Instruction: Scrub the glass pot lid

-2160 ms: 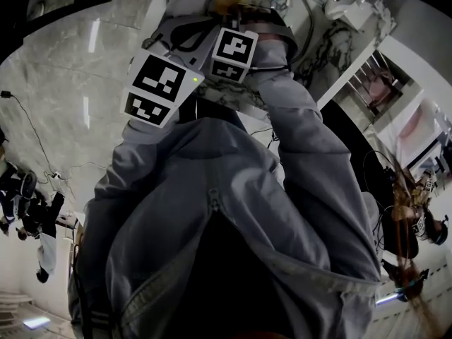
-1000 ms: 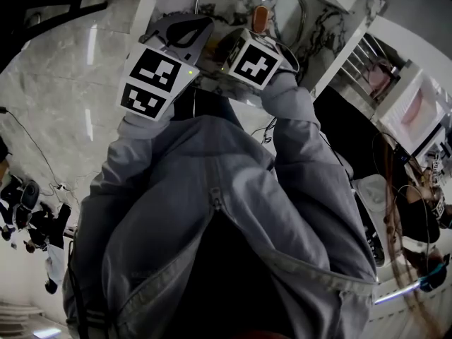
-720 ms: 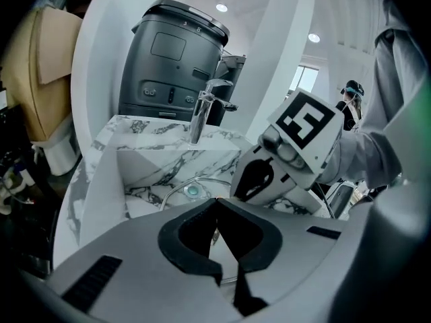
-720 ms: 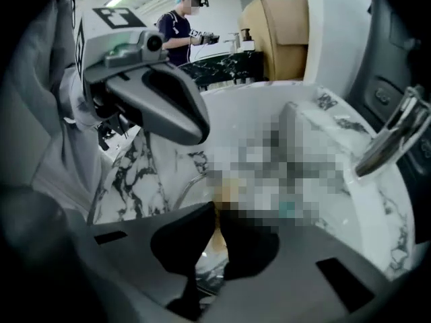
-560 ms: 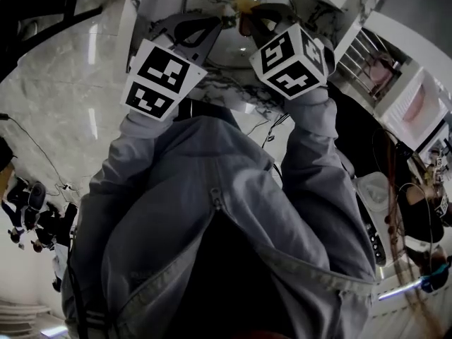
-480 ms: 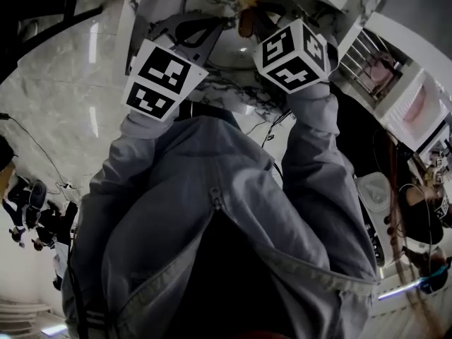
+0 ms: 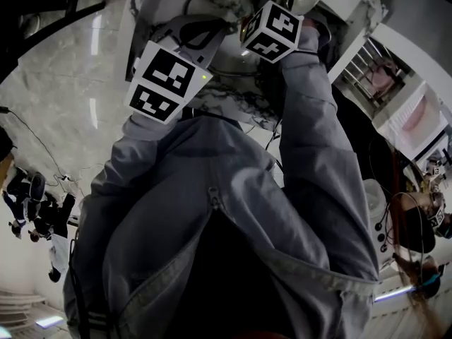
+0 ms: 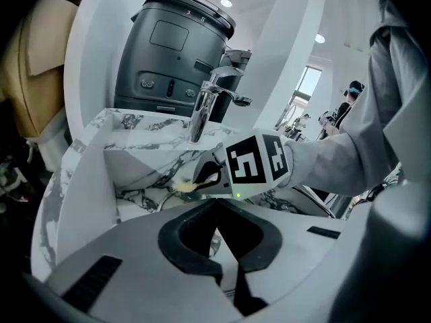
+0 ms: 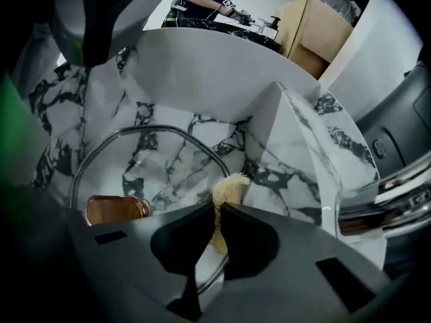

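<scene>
The person wears a grey jacket with a zip down the front and long grey sleeves. The left gripper has a smooth light grey shell and black rubber lining round its jaws. It has a thin dark slot at 8 o'clock. Its white cube, at 11 o'clock in the head view, has black square markers and a tiny green light. The right gripper looks the same, with a grey shell, black lining and dark slots. Its marker cube sits at 12 o'clock.
</scene>
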Demonstrator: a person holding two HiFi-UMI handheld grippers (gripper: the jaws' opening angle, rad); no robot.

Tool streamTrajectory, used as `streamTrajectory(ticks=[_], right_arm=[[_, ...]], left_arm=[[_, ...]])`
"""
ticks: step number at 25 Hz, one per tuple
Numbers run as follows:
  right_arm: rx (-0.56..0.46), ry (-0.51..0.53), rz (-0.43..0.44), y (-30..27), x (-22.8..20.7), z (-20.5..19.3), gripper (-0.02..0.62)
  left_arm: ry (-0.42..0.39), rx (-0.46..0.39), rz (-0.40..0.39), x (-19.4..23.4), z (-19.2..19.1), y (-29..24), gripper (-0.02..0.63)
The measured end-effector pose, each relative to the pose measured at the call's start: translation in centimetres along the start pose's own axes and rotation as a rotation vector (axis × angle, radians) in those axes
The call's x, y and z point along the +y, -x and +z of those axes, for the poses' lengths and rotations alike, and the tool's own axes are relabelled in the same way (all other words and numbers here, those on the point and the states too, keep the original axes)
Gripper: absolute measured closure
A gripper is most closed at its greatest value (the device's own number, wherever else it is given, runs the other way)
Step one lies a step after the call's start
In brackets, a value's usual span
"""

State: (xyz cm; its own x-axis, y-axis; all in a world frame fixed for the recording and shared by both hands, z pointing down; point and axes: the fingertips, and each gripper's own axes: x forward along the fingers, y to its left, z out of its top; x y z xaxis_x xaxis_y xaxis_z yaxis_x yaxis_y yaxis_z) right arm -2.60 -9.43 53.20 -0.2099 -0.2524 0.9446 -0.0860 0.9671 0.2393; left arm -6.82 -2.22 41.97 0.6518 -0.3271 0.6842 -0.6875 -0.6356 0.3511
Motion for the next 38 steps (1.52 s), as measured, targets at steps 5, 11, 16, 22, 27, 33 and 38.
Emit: streamTrajectory(ticks=[5,11,16,22,27,33,38], right_arm=[[0.059,0.01,0.069,-2.0,0.9,-0.8,0.548],[0.093,-0.005,0.212,-1.7,2.3,-1.2,0.548],[0.072,-0.061,0.315,0.2,4.5,-0.8,0.548],[0.039,-0.05,0.281,3.8,5.1,0.5,0.549],[0.059,-0.029,0.241,5.8,7.5,0.1,0.549],[0.058,-0.032,0.254,6.8,12.4,-0.7,0.549],[0.063,-0.04,0.29,7.2,14.4,-0.8,0.549]], left_arm=[[0.012,0.005,-0.006,0.1,-0.3,0.0,0.589],[0.021,0.013,-0.008,-0.3,-1.0,0.0,0.591],[0.016,0.007,-0.011,-0.8,-1.3,0.4,0.591],[-0.003,0.001,-0.022,-2.2,-1.6,1.1,0.589],[-0.025,0.001,-0.042,-4.0,-2.2,1.6,0.59],[-0.04,0.002,-0.056,-5.6,-3.1,1.9,0.591],[-0.04,0.005,-0.06,-5.7,-3.7,2.4,0.59]])
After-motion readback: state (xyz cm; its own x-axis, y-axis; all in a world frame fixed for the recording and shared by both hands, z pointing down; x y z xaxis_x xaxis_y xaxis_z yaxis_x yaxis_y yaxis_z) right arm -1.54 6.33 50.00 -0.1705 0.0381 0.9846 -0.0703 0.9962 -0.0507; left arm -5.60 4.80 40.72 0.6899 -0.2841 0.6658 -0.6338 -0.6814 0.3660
